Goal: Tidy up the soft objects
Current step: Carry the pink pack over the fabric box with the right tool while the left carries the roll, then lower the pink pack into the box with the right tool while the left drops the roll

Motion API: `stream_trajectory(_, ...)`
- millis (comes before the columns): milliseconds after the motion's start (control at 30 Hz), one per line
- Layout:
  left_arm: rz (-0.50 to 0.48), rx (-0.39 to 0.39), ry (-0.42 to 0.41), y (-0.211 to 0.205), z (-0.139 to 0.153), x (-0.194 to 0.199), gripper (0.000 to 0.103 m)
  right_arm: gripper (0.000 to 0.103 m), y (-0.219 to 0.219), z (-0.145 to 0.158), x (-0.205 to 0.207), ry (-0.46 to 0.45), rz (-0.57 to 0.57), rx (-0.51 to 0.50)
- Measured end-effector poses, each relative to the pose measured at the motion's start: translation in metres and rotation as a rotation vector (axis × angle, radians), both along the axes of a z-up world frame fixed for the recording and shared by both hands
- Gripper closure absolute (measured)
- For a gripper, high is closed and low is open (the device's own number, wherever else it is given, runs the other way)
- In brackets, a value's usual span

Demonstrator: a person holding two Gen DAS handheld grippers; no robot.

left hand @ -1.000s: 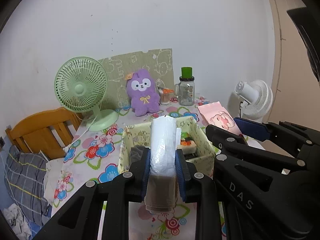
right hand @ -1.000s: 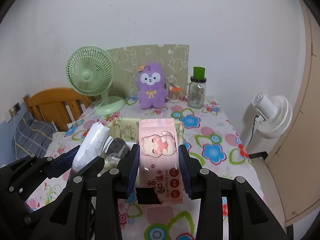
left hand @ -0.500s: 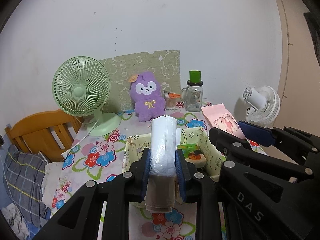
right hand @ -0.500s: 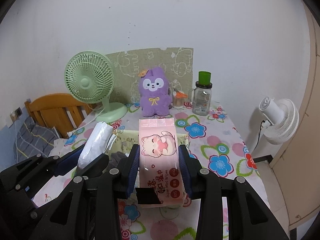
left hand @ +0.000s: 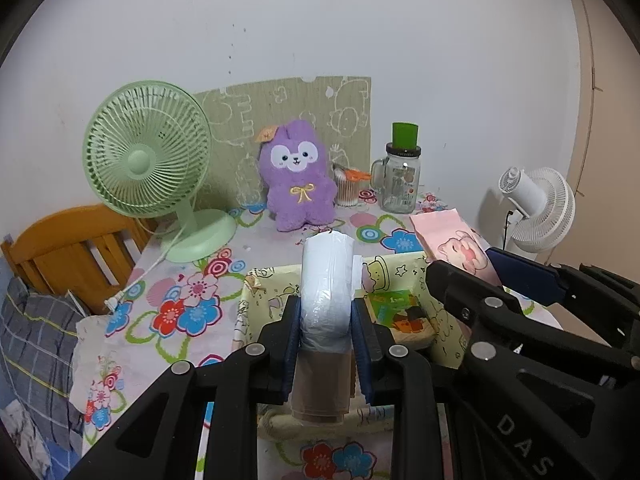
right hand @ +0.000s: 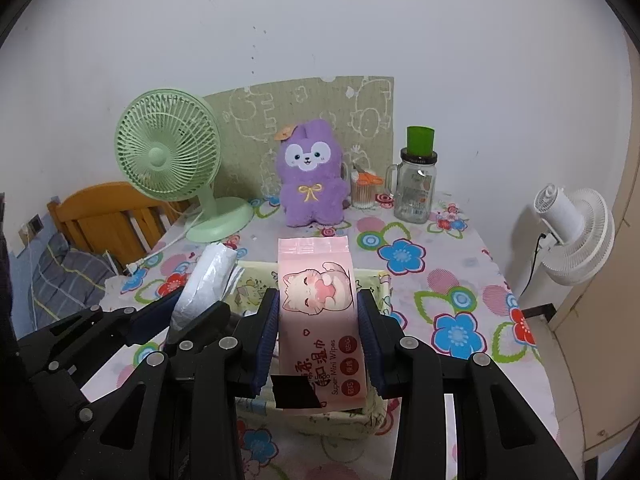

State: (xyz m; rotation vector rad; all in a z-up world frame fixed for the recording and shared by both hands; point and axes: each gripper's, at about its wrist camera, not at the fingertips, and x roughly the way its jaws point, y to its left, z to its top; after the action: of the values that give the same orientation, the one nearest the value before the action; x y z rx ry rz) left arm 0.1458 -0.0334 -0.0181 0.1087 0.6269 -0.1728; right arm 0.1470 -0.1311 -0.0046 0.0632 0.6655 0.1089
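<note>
My left gripper (left hand: 326,316) clamps a white plastic-wrapped roll (left hand: 327,280) and my right gripper (right hand: 318,312) clamps a pink wipes pack (right hand: 318,300), both above the fabric basket (left hand: 264,292), hiding most of what lies inside. Beyond the basket the flowered tablecloth (right hand: 416,256) lies open up to the purple plush (right hand: 312,176).

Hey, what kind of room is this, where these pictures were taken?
Probably a bedroom or small living room at home: a table with a flowered cloth against the wall, a purple plush toy, a green desk fan, and a wooden bed frame beside it.
</note>
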Motion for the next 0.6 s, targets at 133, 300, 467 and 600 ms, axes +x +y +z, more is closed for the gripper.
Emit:
stream_trajectory(133,-0.006,-0.008,0.025,-0.003,-0.010,0.015,0.078,0.061,-0.001,-0.006,0.010,0.009,-0.004,-0.002)
stream_trajectory(300,-0.007,-0.007,0.050,-0.006,-0.022,0.028,0.068,0.061,-0.004,-0.016,0.024,0.033,-0.008,-0.006)
stream_trajectory(467,0.005,-0.013,0.076,-0.004,-0.032,0.040,0.058,0.061,-0.003,-0.026,0.037,0.054,-0.004,-0.009)
stream_trajectory(600,0.006,-0.004,0.092,-0.003,-0.037,0.043,0.039,0.061,0.000,-0.034,0.047,0.068,0.009,-0.005)
